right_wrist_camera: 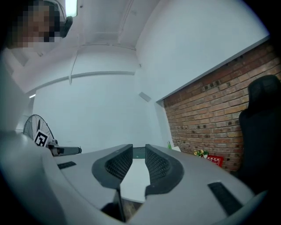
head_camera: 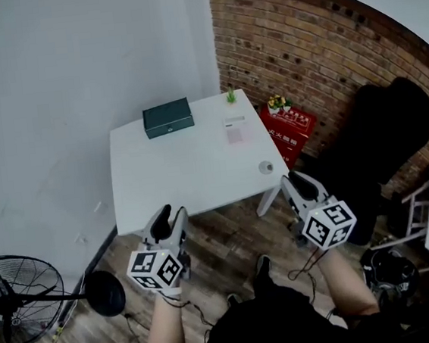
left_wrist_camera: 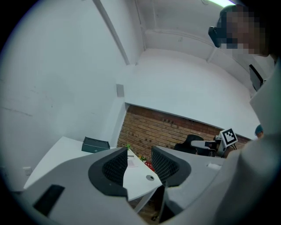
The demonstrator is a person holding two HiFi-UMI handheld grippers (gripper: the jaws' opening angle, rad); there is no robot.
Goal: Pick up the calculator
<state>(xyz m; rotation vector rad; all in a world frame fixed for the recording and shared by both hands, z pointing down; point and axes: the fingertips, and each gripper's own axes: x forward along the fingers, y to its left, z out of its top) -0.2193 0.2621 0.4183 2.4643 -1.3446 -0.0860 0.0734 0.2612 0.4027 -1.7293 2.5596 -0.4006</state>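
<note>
Grey meshed pads of the right gripper (right_wrist_camera: 138, 160) stand a narrow gap apart with nothing between them. The left gripper (left_wrist_camera: 139, 160) is wider open and equally empty. Both are held about level, short of the near edge of the white rectangular tabletop (head_camera: 177, 178), and both point towards it. What looks to be the pale, flat rectangular calculator (head_camera: 235, 132) lies towards the tabletop's far right, far and left of the right gripper, far and right of the left one. Its long axis appears to run near to far. The right hand seems the nearer; its reach would go forward and slightly left, past the small grey round cap (head_camera: 266, 167).
</note>
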